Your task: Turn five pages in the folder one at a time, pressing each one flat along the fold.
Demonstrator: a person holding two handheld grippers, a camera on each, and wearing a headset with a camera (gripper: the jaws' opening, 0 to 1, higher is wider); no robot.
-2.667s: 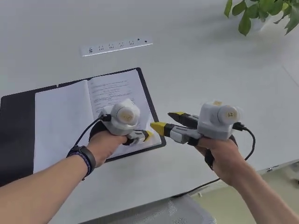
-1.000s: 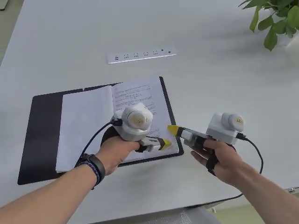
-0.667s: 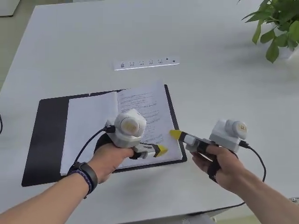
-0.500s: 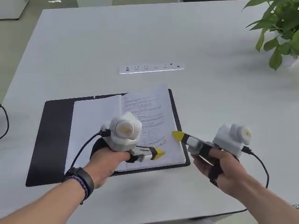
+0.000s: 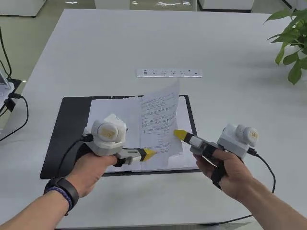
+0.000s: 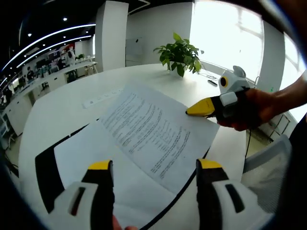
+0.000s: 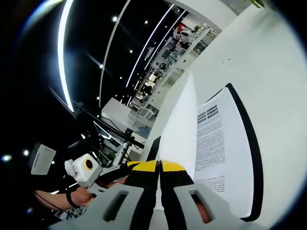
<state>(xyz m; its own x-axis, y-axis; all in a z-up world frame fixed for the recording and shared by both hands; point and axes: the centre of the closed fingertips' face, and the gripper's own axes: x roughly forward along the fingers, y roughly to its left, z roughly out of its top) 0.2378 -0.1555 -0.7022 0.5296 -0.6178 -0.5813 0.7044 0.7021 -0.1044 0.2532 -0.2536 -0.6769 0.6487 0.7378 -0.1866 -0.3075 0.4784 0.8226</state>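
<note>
Grippers, yellow-tipped, one per hand: right gripper [image 5: 180,135] has jaws pressed together on the outer edge of a printed page [image 5: 160,120], approx. halfway up the sheet. Right gripper view shows both tips meeting w/ the thin sheet between them. Page is lifted off the stack and stands tilted above the open black folder [image 5: 72,129], which lies flat on the white table [image 5: 96,43] directly in front of the person. Opp. side: left gripper [image 5: 147,154] has jaws spread apart, gripping nothing, low over the folder's near edge, just left of the raised page's bottom corner; contact w/ paper cannot be told. Next printed sheet [image 7: 211,139] lies flat on the folder's right half; blank white sheet [image 5: 115,108] on the left half. Beyond folder: power strip [image 5: 169,73]; leafy plant [image 5: 293,36] at far right of table.
</note>
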